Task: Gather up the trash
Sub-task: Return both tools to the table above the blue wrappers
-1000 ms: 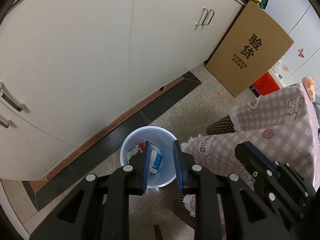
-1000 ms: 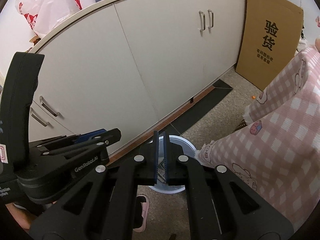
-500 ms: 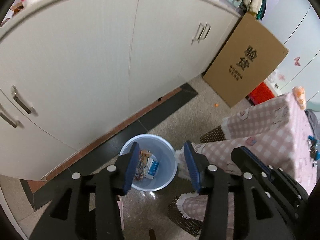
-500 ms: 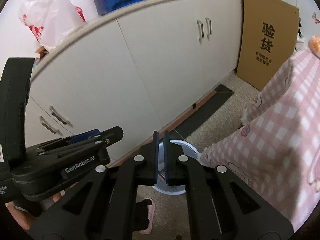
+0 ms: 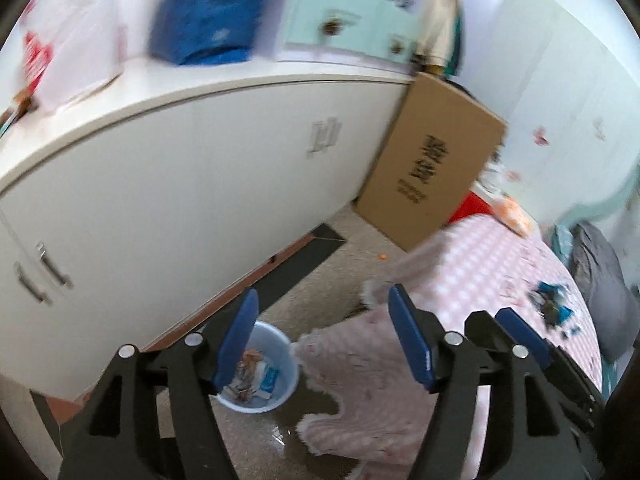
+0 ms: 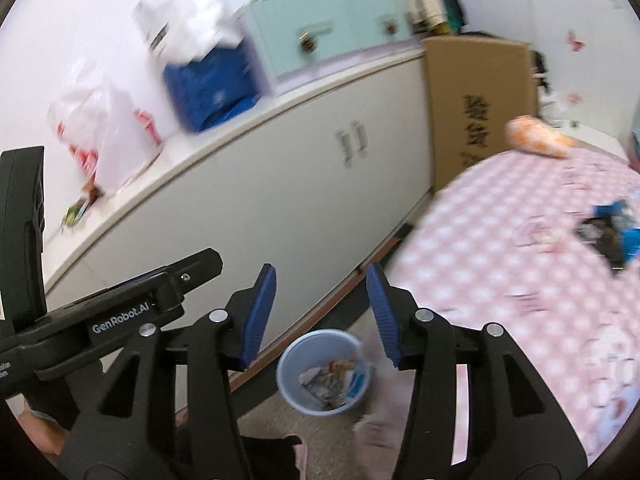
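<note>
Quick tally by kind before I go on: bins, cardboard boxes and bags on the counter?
Bins: 1, light blue bin holding wrappers
Cardboard boxes: 1, box leaning beside the cabinet
Bags on counter: 2, white bag, blue bag
Total: 4

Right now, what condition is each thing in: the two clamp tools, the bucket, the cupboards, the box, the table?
Left hand-held gripper: jaws opening, nothing between them.
Right hand-held gripper: jaws opening, nothing between them.
Bin: upright on the floor, partly filled with wrappers.
Cupboard doors: shut.
Cardboard box: flat, leaning against the cupboard.
Table: covered by a pink checked cloth, dark wrappers lying on it.
</note>
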